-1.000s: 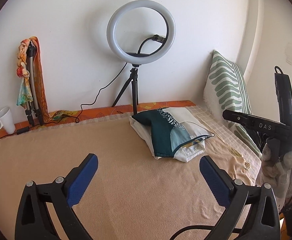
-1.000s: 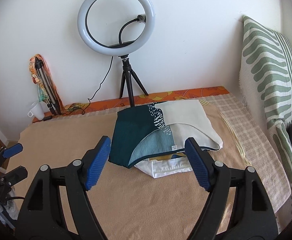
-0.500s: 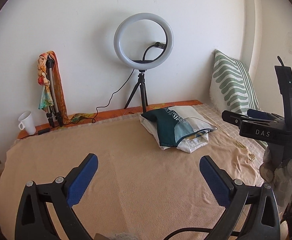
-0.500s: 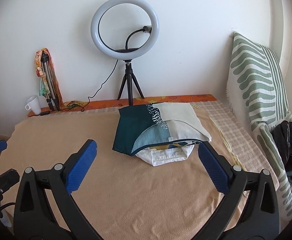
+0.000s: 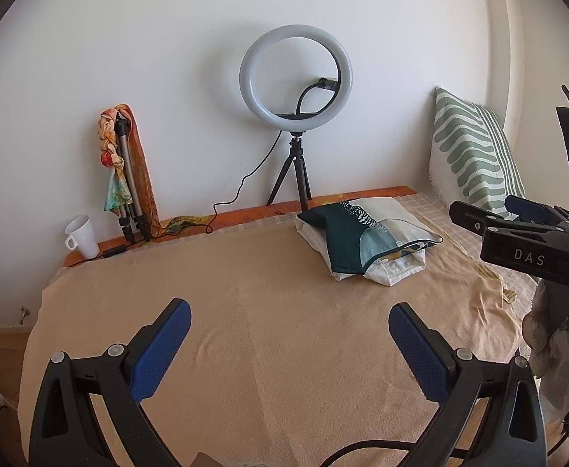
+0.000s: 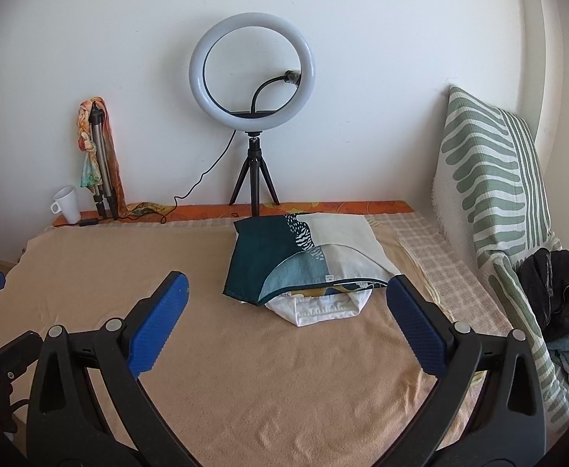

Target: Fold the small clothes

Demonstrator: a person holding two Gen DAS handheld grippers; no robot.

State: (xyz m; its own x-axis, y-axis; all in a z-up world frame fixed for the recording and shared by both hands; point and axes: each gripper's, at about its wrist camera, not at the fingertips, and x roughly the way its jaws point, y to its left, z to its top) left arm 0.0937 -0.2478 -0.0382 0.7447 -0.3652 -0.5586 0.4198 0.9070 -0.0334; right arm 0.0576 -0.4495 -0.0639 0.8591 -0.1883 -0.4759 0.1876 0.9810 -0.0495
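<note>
A stack of folded clothes [image 6: 307, 264] lies at the back of the peach blanket [image 6: 245, 369]: a dark green, teal and cream piece on top, a white one [image 6: 319, 309] under it. It also shows in the left wrist view [image 5: 362, 241]. My right gripper [image 6: 286, 305] is open and empty, held above the blanket short of the stack. My left gripper [image 5: 288, 330] is open and empty over the bare blanket [image 5: 265, 330], left of and well back from the stack. The right gripper's body [image 5: 525, 241] shows at the right edge of the left wrist view.
A ring light on a tripod [image 6: 252, 78] stands behind the stack by the wall. A white mug [image 6: 66, 204] and a folded tripod with scarves [image 6: 97, 155] stand at the back left. A green striped pillow [image 6: 494, 179] leans at the right, dark clothes [image 6: 556, 288] beside it.
Both grippers have pulled back and up from the folded stack, which looks smaller and farther away. The right gripper's jaws have opened wider. The stack has not moved.
</note>
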